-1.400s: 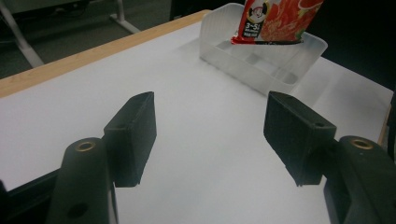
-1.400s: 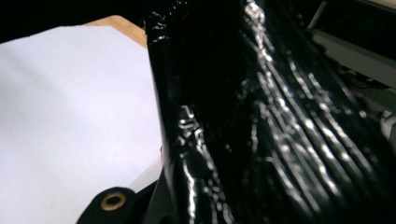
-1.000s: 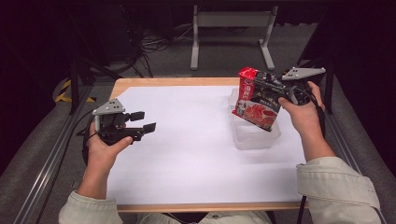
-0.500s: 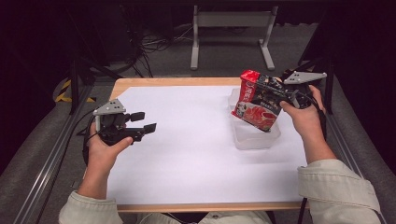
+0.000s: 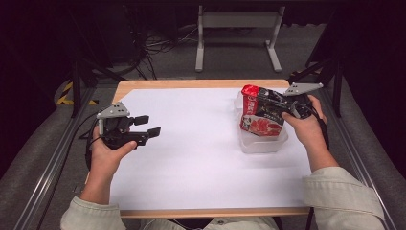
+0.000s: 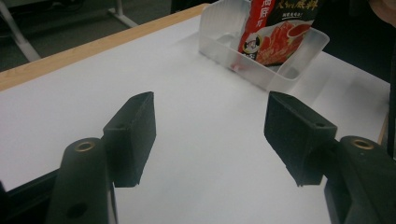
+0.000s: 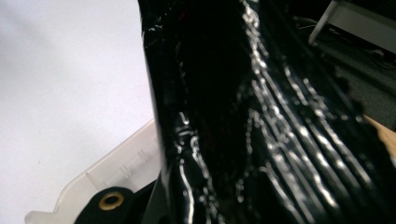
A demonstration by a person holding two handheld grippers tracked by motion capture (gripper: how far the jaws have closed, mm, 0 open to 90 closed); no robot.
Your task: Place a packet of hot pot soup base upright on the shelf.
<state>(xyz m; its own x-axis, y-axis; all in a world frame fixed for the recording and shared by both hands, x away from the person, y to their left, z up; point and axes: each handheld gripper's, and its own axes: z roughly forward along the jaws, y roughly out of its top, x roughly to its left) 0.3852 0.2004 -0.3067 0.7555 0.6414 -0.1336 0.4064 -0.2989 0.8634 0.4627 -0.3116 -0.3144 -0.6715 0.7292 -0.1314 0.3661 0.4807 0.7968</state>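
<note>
Nearest the person, the left gripper (image 5: 146, 125) hovered over the white table cover (image 5: 191, 158) with its jaws spread wide and nothing between them. Farther back on the right, the right gripper (image 5: 280, 109) was clamped tight on a red-and-black sauce packet (image 5: 258, 115), whose lower end sat tilted inside a clear plastic container (image 5: 261, 143) resting near the table's far right edge.

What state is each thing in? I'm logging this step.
Red and black glossy foil packet: gripped, tilted, lower end inside the tub.
Clear plastic rectangular tub: upright on the table.
Right tool: shut on the packet.
Left tool: open, nothing between its jaws.
</note>
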